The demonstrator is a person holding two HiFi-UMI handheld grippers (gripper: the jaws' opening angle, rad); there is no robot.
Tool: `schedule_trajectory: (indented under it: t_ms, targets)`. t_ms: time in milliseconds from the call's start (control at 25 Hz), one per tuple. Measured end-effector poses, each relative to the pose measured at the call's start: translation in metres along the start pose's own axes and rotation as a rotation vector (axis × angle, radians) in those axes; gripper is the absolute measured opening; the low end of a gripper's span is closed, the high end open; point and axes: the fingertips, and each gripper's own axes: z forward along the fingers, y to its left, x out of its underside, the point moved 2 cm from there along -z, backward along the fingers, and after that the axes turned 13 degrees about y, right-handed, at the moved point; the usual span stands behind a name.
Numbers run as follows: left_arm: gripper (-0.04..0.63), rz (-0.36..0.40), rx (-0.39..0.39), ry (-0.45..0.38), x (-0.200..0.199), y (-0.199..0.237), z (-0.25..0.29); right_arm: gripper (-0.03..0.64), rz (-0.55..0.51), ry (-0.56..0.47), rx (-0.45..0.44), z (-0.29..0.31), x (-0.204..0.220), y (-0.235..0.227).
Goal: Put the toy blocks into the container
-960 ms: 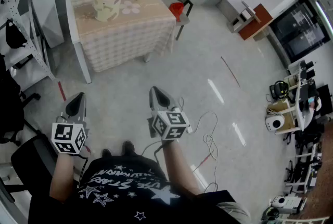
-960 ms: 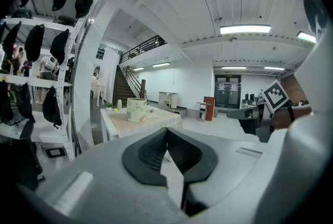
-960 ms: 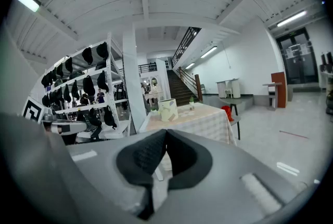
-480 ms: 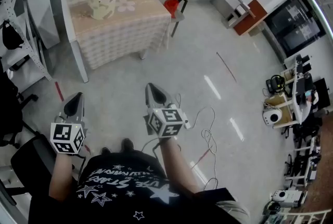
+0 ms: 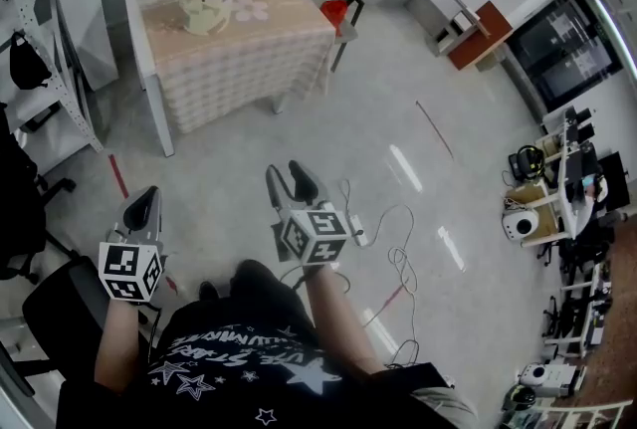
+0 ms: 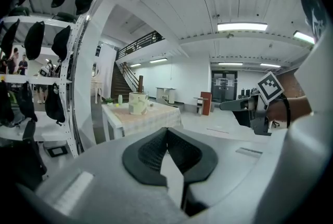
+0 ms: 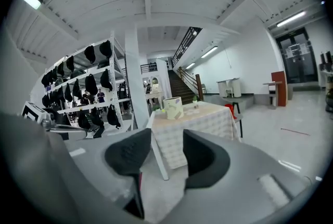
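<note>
Approach step, I judge; no block in hand. Left claw [image 5: 145,200] pressed together, empty. Right claw [image 5: 287,180] has just been opening, jaws apart, nothing between them. Container [image 5: 207,1] stands on the bench [image 5: 261,37], well ahead. Blocks too small to tell. Next: close in, find 1 block.

We are standing on the pale glossy floor [image 5: 229,158], holding the left tongs [image 5: 146,200] with jaws together. The right tongs [image 5: 287,182] have just been opening, with only floor showing between the jaws. Ahead, well apart from both, a white table draped in a checked cloth [image 5: 249,49] is carrying a cream cylindrical container [image 5: 207,1]. A white cable [image 5: 398,263] is lying on the floor beside us.
</note>
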Motion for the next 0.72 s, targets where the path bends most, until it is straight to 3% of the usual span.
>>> schedule_trajectory:
  t_ms: [200, 440, 720]
  targets:
    - [0.011, -0.021, -0.005, 0.004, 0.001, 0.011, 0.006, 0.341, -0.022, 0.044, -0.030, 0.020, 0.003, 0.007]
    - [0.011, -0.040, -0.040, 0.047, 0.004, 0.026, 0.034, 0.350, -0.042, 0.138, -0.075, 0.074, 0.005, -0.008]
    - [0.011, -0.021, -0.141, 0.039, -0.047, 0.059, 0.101, 0.350, -0.083, 0.156, -0.159, 0.155, -0.046, -0.052]
